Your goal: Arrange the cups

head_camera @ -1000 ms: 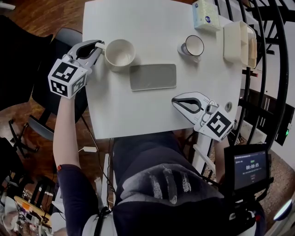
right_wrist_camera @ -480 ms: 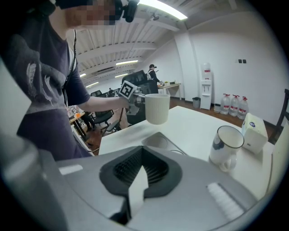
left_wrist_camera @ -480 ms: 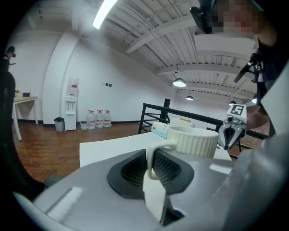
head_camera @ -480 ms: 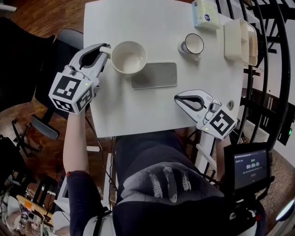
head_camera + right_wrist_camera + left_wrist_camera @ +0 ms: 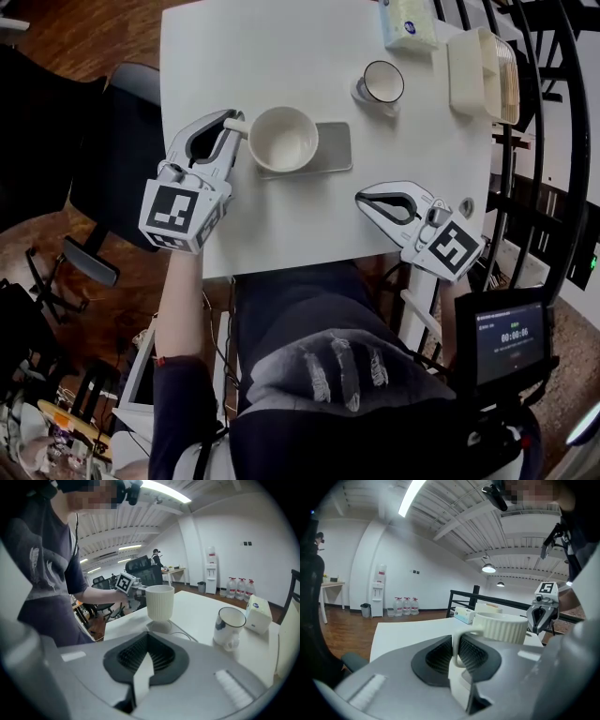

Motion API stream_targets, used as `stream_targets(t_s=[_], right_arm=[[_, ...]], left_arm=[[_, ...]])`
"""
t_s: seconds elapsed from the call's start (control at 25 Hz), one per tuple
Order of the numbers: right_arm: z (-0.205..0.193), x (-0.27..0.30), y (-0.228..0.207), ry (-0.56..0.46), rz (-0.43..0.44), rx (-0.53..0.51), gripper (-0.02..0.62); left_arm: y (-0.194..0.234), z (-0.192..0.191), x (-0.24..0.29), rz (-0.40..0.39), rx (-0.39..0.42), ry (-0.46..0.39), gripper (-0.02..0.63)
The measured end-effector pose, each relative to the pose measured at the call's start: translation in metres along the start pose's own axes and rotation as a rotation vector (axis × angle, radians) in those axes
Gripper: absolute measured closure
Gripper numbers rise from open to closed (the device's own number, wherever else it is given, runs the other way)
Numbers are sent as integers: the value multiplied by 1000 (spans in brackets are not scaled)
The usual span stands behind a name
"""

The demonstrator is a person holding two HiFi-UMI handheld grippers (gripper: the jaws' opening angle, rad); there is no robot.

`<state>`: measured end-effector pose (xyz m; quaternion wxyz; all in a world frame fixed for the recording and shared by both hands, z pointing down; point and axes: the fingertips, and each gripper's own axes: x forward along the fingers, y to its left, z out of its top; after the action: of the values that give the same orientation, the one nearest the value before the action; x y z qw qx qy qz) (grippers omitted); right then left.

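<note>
Left gripper (image 5: 234, 122) clenched on handle of cream ribbed ceramic cup (image 5: 283, 139). The cup sits just ahead of its jaw tips, upright, axis vertical, mouth up, handle pointing back into jaws. Cup over the near end of grey flat rectangular mat (image 5: 333, 148), contact unclear. Right gripper (image 5: 361, 199) clamped shut, empty. White dark-rimmed mug (image 5: 382, 84) well ahead of it, upright.

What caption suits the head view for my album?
Left gripper holds a cream cup by its handle over a grey mat; right gripper shut and empty above the white table.
</note>
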<state>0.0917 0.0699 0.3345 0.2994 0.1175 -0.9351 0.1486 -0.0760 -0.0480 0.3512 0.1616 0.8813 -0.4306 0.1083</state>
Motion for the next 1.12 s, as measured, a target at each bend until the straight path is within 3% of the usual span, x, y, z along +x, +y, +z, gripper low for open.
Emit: stream_targets(t_s=[0.28, 0.72, 0.92, 1.12], right_arm=[[-1, -1, 2, -6, 9, -2, 592], [-3, -2, 6, -2, 18, 3, 592], [-6, -3, 7, 4, 23, 4, 592], [-5, -1, 8, 6, 32, 3, 592]], left_arm=[[-6, -16, 0, 45, 24, 35, 565], [-8, -32, -1, 140, 66, 10, 564], [1, -31, -6, 221, 12, -38, 564], [-6, -30, -6, 243, 9, -59, 565]])
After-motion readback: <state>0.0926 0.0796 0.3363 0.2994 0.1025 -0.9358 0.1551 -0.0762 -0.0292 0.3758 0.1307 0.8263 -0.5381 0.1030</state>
